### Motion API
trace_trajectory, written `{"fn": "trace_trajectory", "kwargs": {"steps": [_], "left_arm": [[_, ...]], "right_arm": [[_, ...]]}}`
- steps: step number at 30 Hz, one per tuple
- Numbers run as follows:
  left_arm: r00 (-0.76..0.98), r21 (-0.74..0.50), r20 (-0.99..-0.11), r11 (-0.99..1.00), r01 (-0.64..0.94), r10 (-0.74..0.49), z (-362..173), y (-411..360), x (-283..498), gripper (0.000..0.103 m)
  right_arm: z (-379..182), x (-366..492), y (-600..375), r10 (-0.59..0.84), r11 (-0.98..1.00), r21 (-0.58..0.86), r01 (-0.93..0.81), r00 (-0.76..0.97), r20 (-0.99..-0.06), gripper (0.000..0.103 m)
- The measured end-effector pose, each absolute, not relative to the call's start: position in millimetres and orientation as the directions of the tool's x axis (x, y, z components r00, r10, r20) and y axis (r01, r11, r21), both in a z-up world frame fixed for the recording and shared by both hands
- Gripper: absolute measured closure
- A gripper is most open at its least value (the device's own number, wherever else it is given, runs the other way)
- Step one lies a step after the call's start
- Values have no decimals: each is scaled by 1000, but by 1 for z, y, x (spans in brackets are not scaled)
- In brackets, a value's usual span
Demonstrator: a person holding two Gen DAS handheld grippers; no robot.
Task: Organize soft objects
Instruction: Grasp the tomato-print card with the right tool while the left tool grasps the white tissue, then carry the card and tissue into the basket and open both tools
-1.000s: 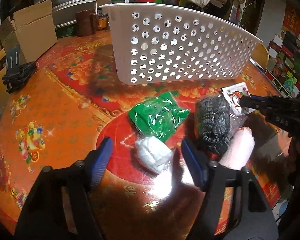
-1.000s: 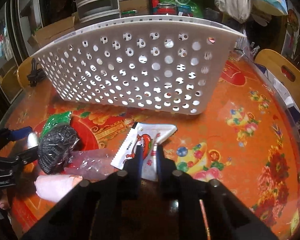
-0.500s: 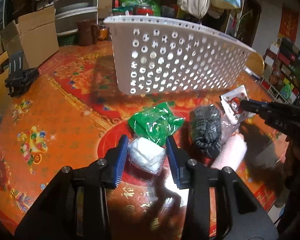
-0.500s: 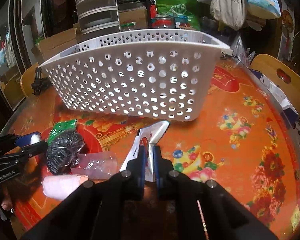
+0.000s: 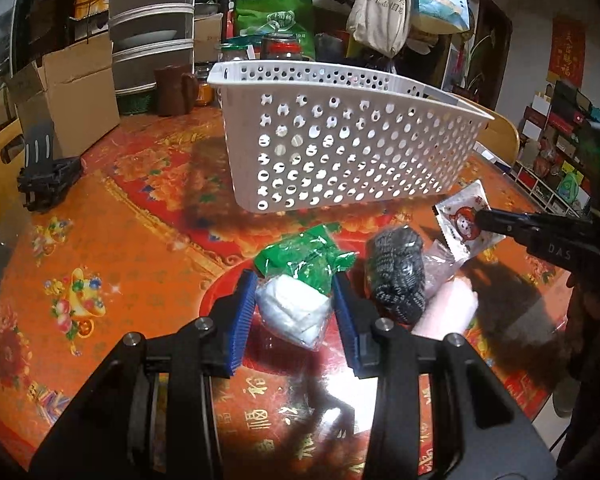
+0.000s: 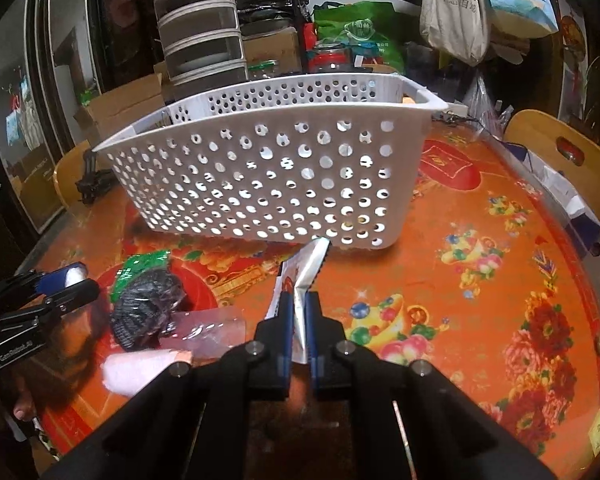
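Note:
My left gripper (image 5: 294,280) is shut on a white soft bundle in clear plastic (image 5: 294,312) and holds it just above the table. My right gripper (image 6: 298,300) is shut on a white snack packet with a red cartoon (image 6: 306,268), lifted off the table; the packet also shows in the left wrist view (image 5: 462,220). A white perforated basket (image 5: 340,152) stands behind; it also shows in the right wrist view (image 6: 268,176). On the table lie a green packet (image 5: 304,258), a black mesh bundle (image 5: 398,276) and a pale pink roll (image 5: 448,312).
A round table with an orange and red cloth (image 5: 100,248) holds everything. A black clamp-like object (image 5: 44,176) and a cardboard box (image 5: 68,96) sit at the left. Wooden chairs (image 6: 560,160) stand at the right. Jars, drawers and bags crowd the back.
My left gripper closed on the white bundle and rose with it. My right gripper, shut on the snack packet, lifted it off the table.

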State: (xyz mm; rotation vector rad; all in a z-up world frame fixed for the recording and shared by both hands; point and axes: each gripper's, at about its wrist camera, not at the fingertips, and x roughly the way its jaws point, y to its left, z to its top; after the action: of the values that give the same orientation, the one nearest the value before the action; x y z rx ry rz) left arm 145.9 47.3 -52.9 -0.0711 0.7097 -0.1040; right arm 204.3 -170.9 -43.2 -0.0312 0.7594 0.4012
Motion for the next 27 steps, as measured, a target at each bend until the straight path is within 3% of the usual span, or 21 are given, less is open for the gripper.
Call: {"fn": "trace_trajectory", "kwargs": {"steps": [17,27], "left_arm": [[822,-31,-558,992,123,-119,30,30,138,67],[833,-68,-529,986,150,-163,103,32,188,67]], "right_arm": [[54,160,-195,402,904,101,-416,743,-535,98],[110,197,-177,411,893,61,-446,753,-513,98]]}}
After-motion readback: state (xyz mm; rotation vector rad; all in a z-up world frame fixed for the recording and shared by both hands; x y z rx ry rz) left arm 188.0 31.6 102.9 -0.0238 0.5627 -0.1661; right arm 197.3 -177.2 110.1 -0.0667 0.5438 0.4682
